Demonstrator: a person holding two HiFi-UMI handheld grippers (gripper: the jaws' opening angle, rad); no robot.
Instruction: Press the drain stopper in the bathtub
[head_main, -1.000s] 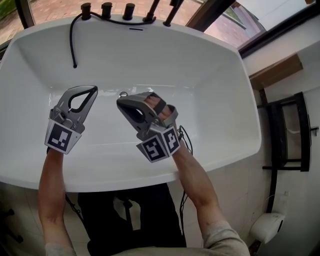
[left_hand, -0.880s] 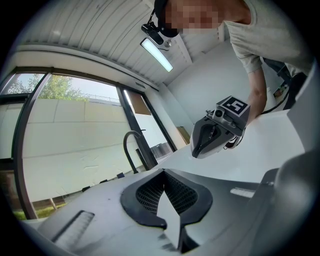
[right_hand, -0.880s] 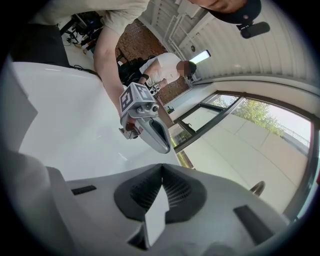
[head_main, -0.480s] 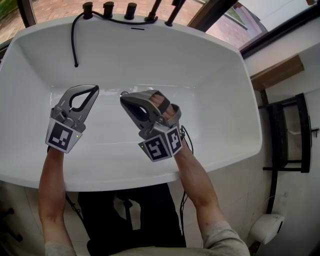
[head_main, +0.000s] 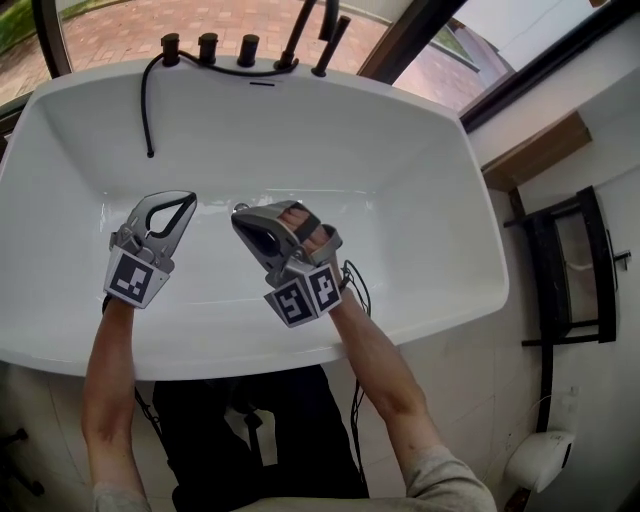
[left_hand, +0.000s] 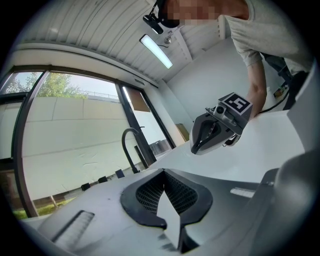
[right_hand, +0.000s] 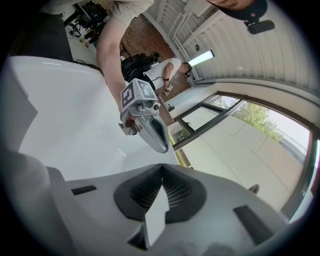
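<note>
The right gripper (head_main: 238, 212) has shifted slightly left over the tub (head_main: 400, 150). Its jaws and the left gripper's (head_main: 188, 197) are pressed together, empty. The cubes carry black-and-white square markers.

Far rim of bathtub (head_main: 430, 180): three black knobs (head_main: 208, 42) in row, left of centre. Just right of them, black spout (head_main: 298, 32) and second black bar (head_main: 330, 40), both rising tilted. Black hose (head_main: 142, 100) runs along rim from spout base, drops over rim's left part, end against inner wall. Beyond rim: window, brick paving (head_main: 130, 15) outside. Right of tub: wooden ledge (head_main: 535, 150), black metal rack (head_main: 570, 265), white roll-like object (head_main: 540, 455) lower down. Left gripper view: ceiling strip light (left_hand: 156, 51) lit.
</note>
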